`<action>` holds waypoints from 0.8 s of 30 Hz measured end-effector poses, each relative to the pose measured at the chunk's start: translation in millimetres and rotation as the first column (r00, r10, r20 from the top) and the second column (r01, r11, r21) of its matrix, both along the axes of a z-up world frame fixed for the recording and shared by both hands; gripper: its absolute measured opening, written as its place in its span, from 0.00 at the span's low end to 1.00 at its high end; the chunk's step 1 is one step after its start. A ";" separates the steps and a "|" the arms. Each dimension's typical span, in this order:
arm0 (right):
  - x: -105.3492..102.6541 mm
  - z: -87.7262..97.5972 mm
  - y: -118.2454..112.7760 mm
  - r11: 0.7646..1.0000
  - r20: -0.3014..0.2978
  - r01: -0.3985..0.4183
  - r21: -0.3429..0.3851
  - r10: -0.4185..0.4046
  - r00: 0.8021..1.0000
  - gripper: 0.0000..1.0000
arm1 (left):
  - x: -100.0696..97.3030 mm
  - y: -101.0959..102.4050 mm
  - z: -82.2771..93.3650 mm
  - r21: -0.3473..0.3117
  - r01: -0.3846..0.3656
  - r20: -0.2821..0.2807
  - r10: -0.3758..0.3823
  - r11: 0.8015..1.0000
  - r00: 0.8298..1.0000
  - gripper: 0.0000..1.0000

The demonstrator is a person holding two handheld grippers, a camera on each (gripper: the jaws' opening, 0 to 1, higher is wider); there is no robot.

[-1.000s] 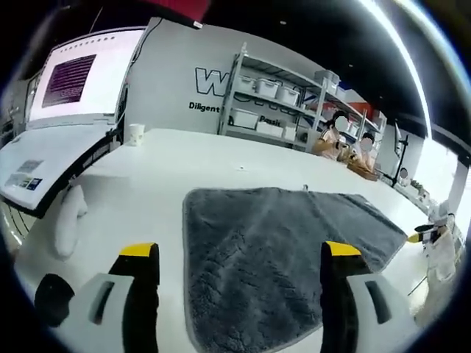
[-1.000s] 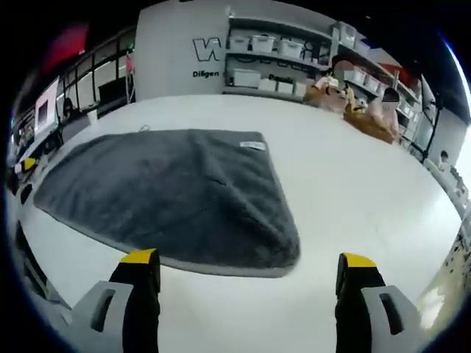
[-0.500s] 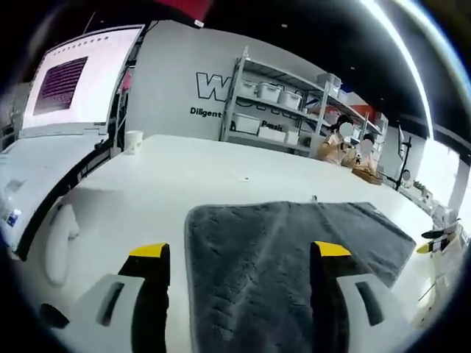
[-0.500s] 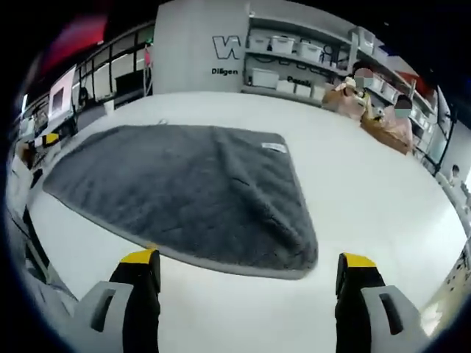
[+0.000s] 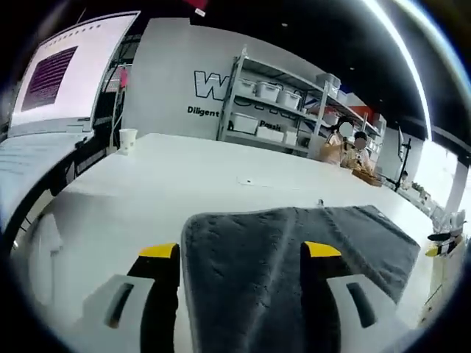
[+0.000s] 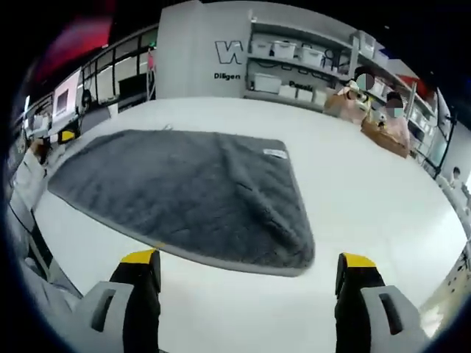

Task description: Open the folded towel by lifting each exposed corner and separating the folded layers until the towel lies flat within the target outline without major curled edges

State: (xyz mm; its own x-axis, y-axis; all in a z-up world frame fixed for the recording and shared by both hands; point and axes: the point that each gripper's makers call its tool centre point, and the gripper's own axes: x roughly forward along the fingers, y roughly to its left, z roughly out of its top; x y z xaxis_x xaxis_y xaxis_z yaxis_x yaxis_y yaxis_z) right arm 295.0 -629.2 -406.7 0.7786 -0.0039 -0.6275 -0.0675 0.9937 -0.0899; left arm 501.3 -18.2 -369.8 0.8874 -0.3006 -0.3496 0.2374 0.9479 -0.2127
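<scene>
Dark grey plush towel [image 6: 184,195] with a paler stitched hem lay spread on the broad white table [image 6: 368,213], small white label [image 6: 275,153] showing near its far right corner in the right gripper view. Looked mostly flat there, with the near right corner a little humped.

Left gripper [image 5: 241,254]: black jaws with yellow tips, spread apart, hovering low over the towel's [image 5: 294,250] near left corner, nothing between them; touching the cloth or not, cannot tell. Right gripper [image 6: 249,261]: same yellow-tipped jaws, wide apart, empty, over bare table just short of the towel's near edge.

Beyond the table: white paper cup [image 5: 127,138] near the far left edge, grey metal shelving with white bins [image 5: 276,110] against a wall with dark lettering, two seated people [image 6: 375,103] at the far right, large lit screen [image 5: 55,73] at left.
</scene>
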 end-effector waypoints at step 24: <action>-9.3 1.0 -0.6 1.000 -0.004 0.001 -0.014 -0.001 1.000 0.97 | 67.1 18.1 -29.7 0.134 -0.050 -0.030 0.055 0.990 0.998 0.40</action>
